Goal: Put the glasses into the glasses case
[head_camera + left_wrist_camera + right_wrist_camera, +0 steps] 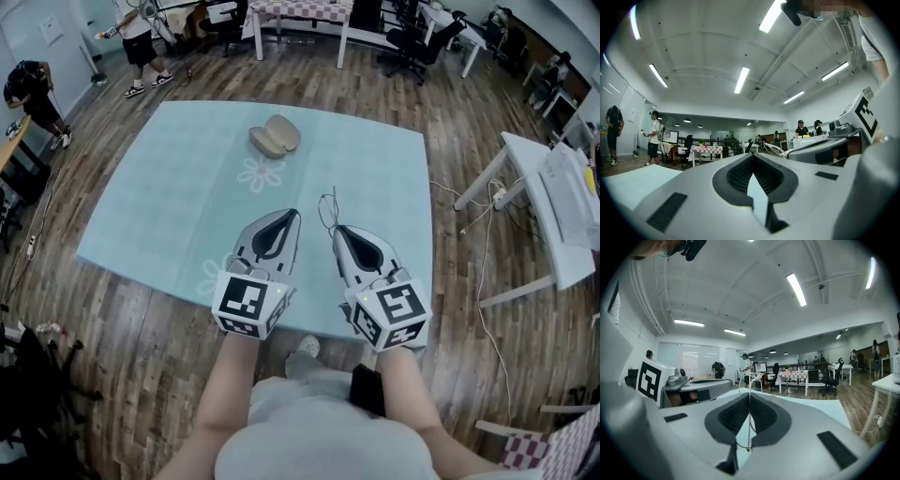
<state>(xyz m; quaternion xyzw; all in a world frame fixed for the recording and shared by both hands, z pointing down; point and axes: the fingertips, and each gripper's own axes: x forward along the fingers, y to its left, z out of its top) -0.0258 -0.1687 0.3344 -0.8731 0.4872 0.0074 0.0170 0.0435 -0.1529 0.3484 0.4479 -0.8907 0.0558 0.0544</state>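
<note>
Carrying surface: table [412, 150] under a pale blue cloth [169, 202], one item on it.
The cloth covers the whole top and bears white flower prints [261, 173], one near the middle and one at the near edge. A tan glasses case [275, 137] lies open on the cloth close to the far edge, roughly midway between the far corners, its two halves spread side by side.

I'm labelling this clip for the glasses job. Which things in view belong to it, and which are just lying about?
Part of the job:
- glasses, pinched in the right gripper
- glasses case, on the blue-clothed table
- left gripper, shut and empty

Just lying about:
- white desk
- office chairs
- checked-cloth table
</note>
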